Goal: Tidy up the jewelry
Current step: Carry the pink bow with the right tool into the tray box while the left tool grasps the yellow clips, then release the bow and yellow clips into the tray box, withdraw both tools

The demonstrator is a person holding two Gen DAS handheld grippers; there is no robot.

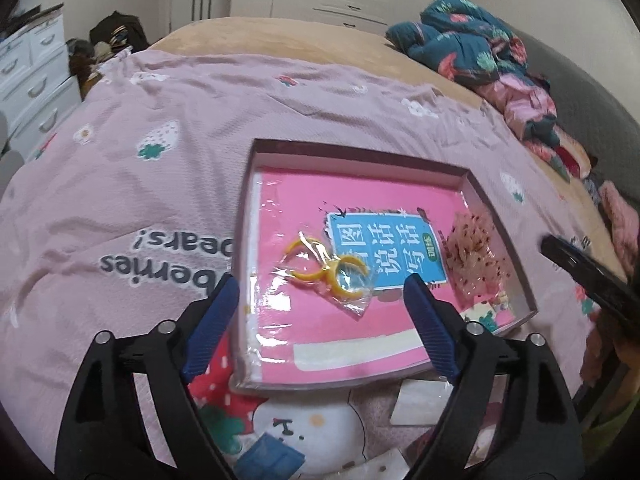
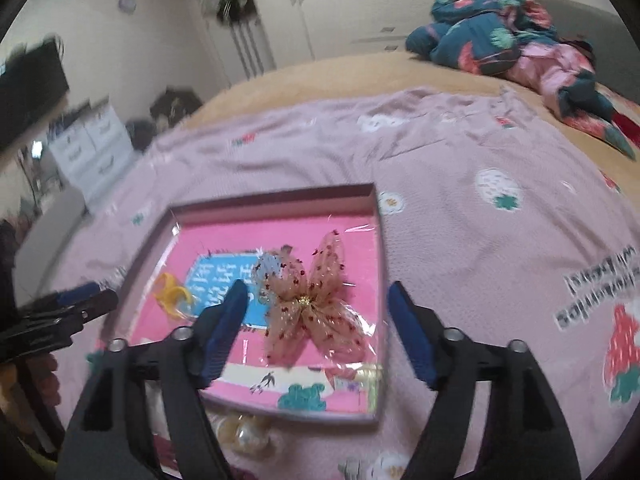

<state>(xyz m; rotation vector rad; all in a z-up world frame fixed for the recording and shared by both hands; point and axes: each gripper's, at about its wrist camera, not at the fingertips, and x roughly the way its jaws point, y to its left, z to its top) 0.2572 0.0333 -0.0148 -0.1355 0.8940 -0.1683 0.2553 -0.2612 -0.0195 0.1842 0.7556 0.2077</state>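
Both hand-held grippers, left (image 1: 320, 292) and right (image 2: 316, 300), tilt downward over the shallow pink-lined cardboard box (image 1: 360, 152), jaws apart, gripping nothing.

Both grippers open, angled downward, nothing held.

The left gripper (image 1: 320, 300) points forward and down, its two blue-padded fingers (image 1: 212, 330) spread wide with empty space between the pads; black finger arms fan out from the pivots toward the lens. The right gripper (image 2: 316, 316) tilts down likewise, blue pads (image 2: 412, 336) standing well apart and gripping nothing. In the left wrist view the right gripper shows as a dark shape at the right edge; in the right wrist view the left gripper's tips show at the left edge, blurred.
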